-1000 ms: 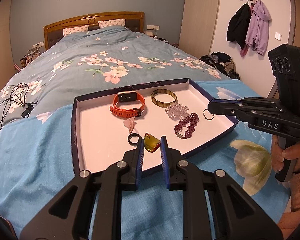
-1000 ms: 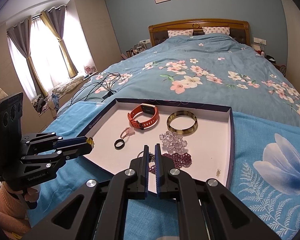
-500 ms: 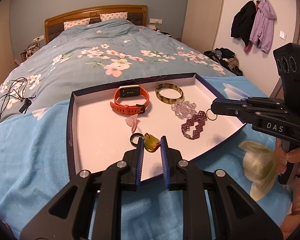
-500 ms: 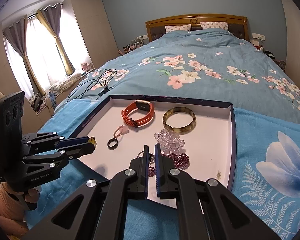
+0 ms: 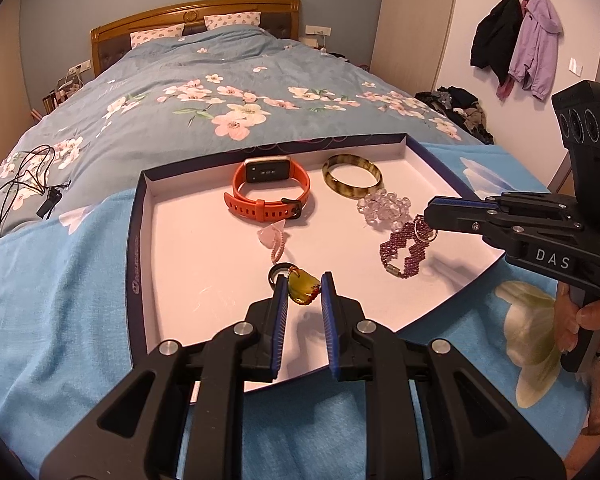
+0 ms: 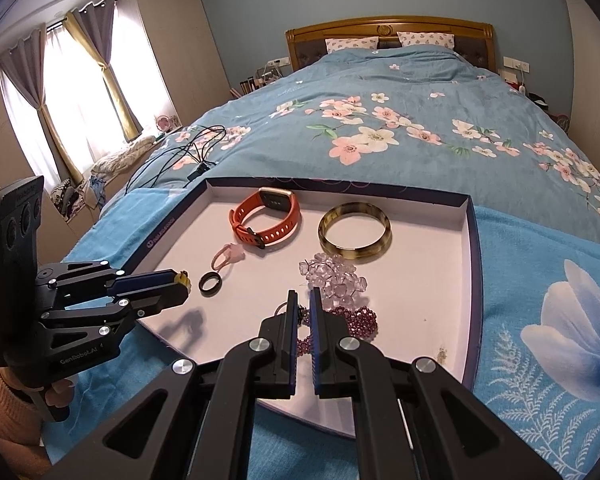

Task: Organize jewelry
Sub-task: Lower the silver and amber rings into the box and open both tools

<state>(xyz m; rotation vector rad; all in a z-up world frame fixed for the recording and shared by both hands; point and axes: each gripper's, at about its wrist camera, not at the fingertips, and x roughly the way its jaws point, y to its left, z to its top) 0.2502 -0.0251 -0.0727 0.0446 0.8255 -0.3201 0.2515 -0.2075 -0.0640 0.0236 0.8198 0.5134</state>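
Note:
A dark-blue tray (image 5: 134,240) with a white floor lies on the bed. In it are an orange watch (image 5: 268,196), a brown bangle (image 5: 352,178), a clear crystal bracelet (image 5: 384,210), a purple bead bracelet (image 5: 404,250), a pink charm (image 5: 274,238) and a black ring (image 5: 278,274). My left gripper (image 5: 305,280) is shut on a yellow amber pendant (image 5: 302,290), just above the tray's near part, beside the black ring. My right gripper (image 6: 304,294) is shut on a thin silver ring (image 5: 424,232), which hangs over the purple bead bracelet (image 6: 360,320).
The tray rests on a light-blue flowered cloth (image 6: 540,320) over the floral duvet. Black cables (image 5: 24,176) lie on the bed to the left. Coats (image 5: 516,40) hang on the right wall above a heap of clothes. A person's hand (image 5: 580,320) holds the right gripper's handle.
Both grippers have come down and forward toward the tray, each keeping its piece. The silver ring now hangs over the purple bracelet instead of beyond its right end.

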